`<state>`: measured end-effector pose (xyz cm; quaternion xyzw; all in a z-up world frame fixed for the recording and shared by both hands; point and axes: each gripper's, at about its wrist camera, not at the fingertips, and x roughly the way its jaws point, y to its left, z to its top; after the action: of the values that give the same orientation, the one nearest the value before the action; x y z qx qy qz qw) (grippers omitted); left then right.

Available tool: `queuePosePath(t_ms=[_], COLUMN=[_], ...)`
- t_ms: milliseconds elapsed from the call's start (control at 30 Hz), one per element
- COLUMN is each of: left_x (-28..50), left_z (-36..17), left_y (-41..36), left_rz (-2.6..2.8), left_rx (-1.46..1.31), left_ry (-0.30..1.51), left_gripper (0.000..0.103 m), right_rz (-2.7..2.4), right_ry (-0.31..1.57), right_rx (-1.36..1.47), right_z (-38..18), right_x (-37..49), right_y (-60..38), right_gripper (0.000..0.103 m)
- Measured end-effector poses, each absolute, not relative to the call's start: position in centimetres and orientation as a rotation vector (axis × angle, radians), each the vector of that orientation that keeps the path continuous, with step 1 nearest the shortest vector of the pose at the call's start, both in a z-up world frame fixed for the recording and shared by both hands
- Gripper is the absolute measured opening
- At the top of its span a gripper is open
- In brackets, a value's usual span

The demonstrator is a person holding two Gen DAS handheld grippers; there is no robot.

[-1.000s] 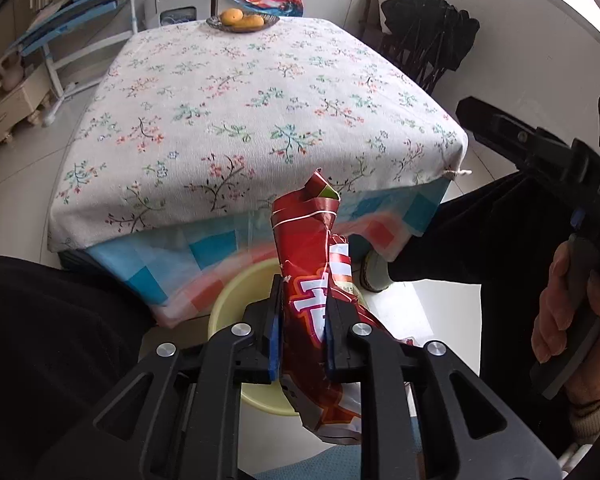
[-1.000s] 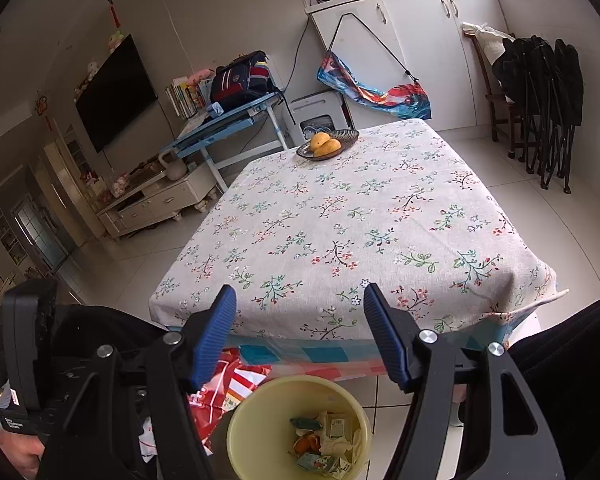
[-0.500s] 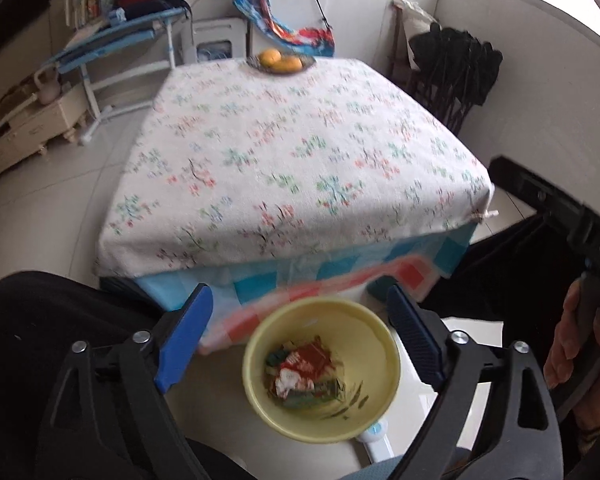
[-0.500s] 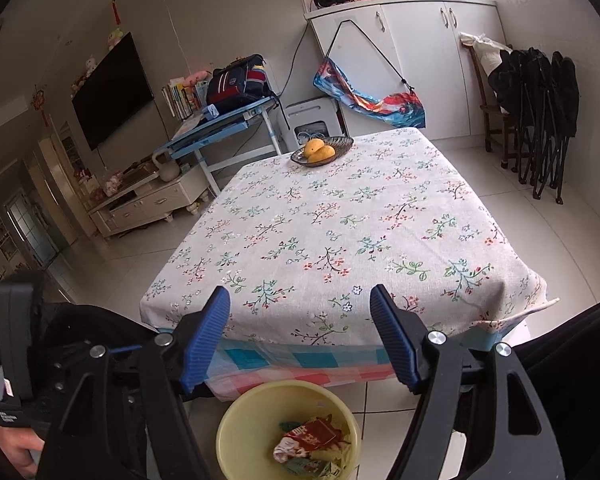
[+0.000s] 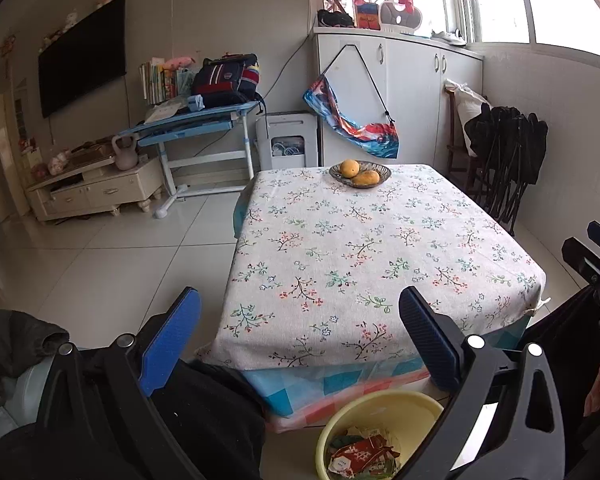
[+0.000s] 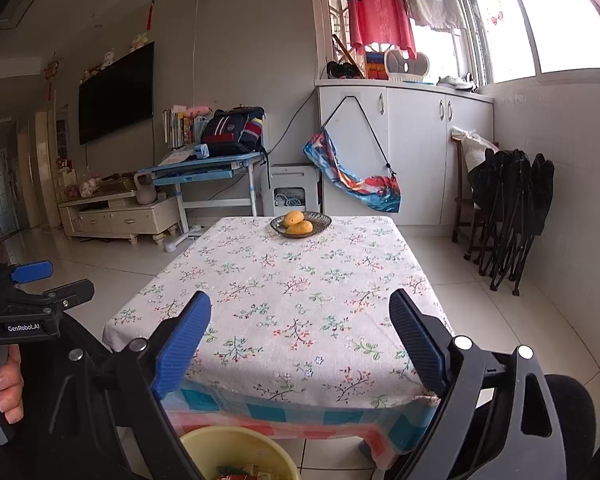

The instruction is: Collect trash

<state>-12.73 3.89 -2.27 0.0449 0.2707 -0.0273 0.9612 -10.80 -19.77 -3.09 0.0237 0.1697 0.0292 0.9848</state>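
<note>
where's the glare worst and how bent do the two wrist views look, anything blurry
Left wrist view: window blown out white at upper right, walls bow from fisheye, yellow bin sharp at the bottom edge. Right wrist view: same window overexposed, cabinet edges curve, tablecloth crisp, no motion blur.

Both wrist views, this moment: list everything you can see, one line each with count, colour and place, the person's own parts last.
bin: one, yellow, on the floor at the table's near edge.
wrapper: one, red, lying in the bin on other scraps.
table: one, floral white cloth over a checked one, centre.
fruit dish: one, dark, far end of the table, two orange-yellow fruits in it.
TV: one, black, on the left wall.
desk: one, blue, beyond the table.
backpack: one, dark, on the desk.
folding chairs: several, black, against the right wall.
left gripper: blue pads, jaws opening, nothing between.
right gripper: blue pads, jaws opening, nothing between.
</note>
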Motion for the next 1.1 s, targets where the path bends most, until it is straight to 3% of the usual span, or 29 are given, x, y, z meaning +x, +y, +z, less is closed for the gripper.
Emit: queuePosePath(t_ms=[333, 1100], left_x=[-13.8, -15.0], left_z=[0.0, 2.7], left_y=[5.3, 5.2], left_rz=[-0.036, -0.021], left_rx=[0.058, 0.065], left_ry=[0.455, 0.385], left_gripper=[0.096, 0.096], right_rz=[-0.019, -0.067], right_ry=[0.239, 0.264], right_rx=[-0.015, 0.000], right_z=[-1.1, -2.3], right_x=[-11.1, -10.2], right_y=[-20.6, -21.0], right_gripper=[0.092, 0.093])
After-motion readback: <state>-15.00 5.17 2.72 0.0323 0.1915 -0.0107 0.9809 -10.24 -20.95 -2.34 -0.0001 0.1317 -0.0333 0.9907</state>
